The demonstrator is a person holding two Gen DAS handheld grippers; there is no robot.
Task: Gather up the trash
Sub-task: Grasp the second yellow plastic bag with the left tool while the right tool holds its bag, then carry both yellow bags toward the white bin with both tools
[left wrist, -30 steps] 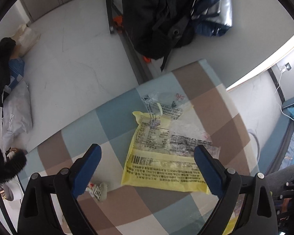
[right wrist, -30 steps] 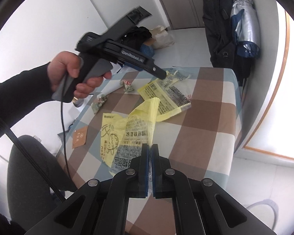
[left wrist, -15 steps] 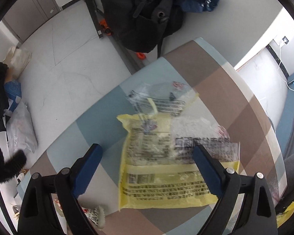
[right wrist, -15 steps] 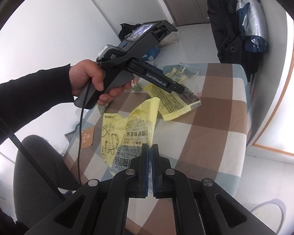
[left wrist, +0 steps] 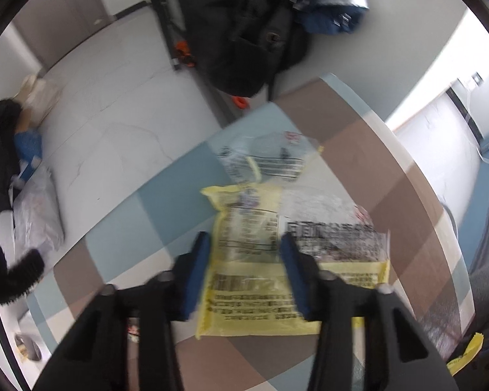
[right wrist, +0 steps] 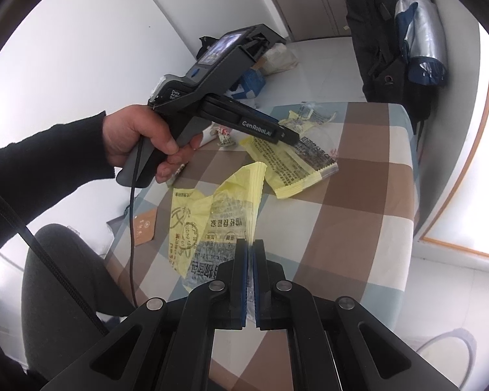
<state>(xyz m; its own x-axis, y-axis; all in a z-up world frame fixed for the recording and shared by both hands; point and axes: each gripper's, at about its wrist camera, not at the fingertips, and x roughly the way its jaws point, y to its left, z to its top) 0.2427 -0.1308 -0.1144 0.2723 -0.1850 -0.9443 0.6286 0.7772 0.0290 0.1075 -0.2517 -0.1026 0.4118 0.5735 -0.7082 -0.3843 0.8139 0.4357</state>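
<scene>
The left claw (left wrist: pixel 244 244), released, straddles a flat yellow printed wrapper (left wrist: pixel 260 280) on the checked counter (left wrist: pixel 358 150), while the right claw (right wrist: pixel 251 251) stands clenched on a crumpled yellow plastic bag (right wrist: pixel 212 208).

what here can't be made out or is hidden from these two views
- Left wrist view: motion blur makes the print on the yellow wrapper unreadable; whether the left gripper touches it is unclear.
- Left wrist view: the left gripper's fingers hide a small wrapper.
- Right wrist view: the right gripper covers the pinched edge of the yellow bag.
</scene>
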